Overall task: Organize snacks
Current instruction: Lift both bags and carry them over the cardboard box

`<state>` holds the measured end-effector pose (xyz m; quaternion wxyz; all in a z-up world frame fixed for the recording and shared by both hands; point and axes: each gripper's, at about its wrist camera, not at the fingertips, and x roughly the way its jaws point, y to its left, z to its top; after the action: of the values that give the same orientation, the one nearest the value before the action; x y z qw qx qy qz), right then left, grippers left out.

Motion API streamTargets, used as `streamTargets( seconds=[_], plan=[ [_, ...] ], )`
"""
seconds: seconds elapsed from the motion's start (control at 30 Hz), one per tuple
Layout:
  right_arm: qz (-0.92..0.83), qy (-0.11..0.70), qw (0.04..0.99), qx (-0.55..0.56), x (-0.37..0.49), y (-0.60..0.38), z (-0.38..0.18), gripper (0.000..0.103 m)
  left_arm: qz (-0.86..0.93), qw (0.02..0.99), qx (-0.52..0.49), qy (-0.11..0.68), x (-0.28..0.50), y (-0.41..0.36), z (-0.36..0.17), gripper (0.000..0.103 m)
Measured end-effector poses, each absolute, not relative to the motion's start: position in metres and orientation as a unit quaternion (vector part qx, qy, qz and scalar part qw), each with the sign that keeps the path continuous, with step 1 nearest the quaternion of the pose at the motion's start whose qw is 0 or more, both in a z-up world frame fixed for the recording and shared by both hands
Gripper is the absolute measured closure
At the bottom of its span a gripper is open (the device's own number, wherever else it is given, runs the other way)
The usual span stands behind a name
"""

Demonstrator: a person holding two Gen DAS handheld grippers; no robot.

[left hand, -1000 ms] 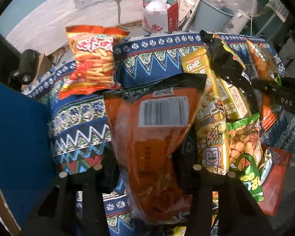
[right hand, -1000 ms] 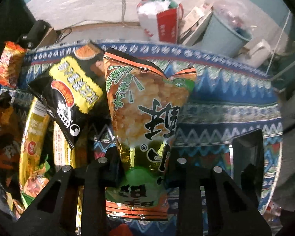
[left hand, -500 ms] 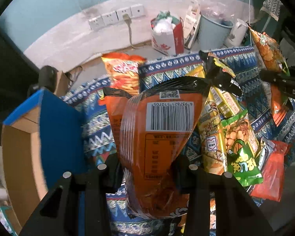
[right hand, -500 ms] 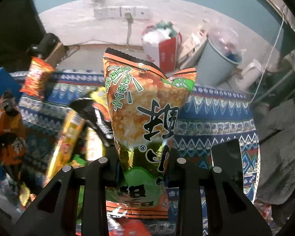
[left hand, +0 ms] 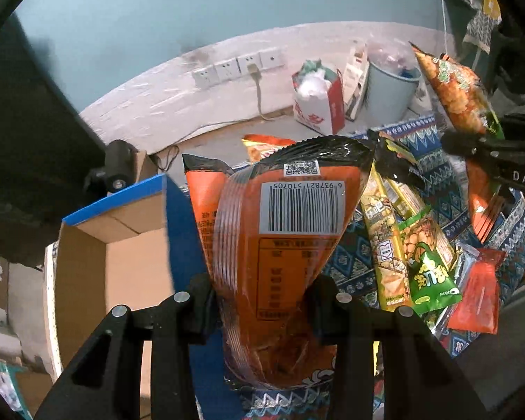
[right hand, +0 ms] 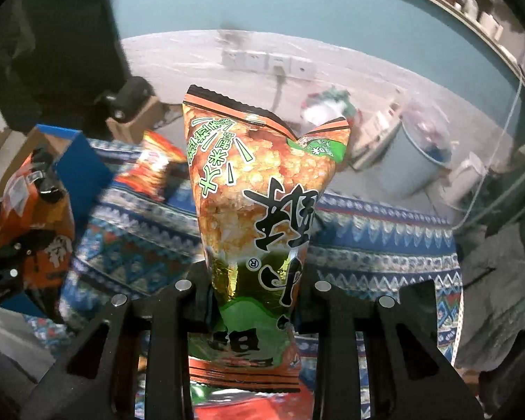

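Snacks are being held in both grippers, clear of the patterned cloth (left hand: pixel 353 262). The left gripper (left hand: pixel 260 301) is clamping an orange bag (left hand: pixel 280 238) between its fingers, barcode side facing the camera — the bag's lower end is dropping out of frame. To its left an open cardboard box (left hand: pixel 122 262) is standing, its interior only partly visible. The right gripper (right hand: pixel 253 288) is pinching an orange-and-green rice-cracker bag (right hand: pixel 259 203) upright; its bottom edge is hiding behind the fingers. Loose packets (left hand: pixel 413 255) are lying overlapped on the cloth, several half covered. In the right wrist view the cloth and surroundings are blurring — details there are unreadable.
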<state>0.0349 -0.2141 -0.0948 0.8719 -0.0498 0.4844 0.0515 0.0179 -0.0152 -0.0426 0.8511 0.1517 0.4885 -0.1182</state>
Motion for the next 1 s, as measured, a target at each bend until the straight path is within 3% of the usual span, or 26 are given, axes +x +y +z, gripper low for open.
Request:
streamTargets(
  seconds=[0.47, 1.0],
  plan=[
    [0.134, 0.461, 0.875, -0.062, 0.041, -0.121, -0.068, 0.074, -0.088, 0.876, 0.109, 0.462, 0.002, 0.051, -0.007, 0.062],
    [0.216, 0.452, 0.862, -0.079, 0.054, -0.004, -0.055, 0.074, -0.004, 0.88, 0.068, 0.469, 0.001, 0.147, -0.016, 0.062]
  ],
)
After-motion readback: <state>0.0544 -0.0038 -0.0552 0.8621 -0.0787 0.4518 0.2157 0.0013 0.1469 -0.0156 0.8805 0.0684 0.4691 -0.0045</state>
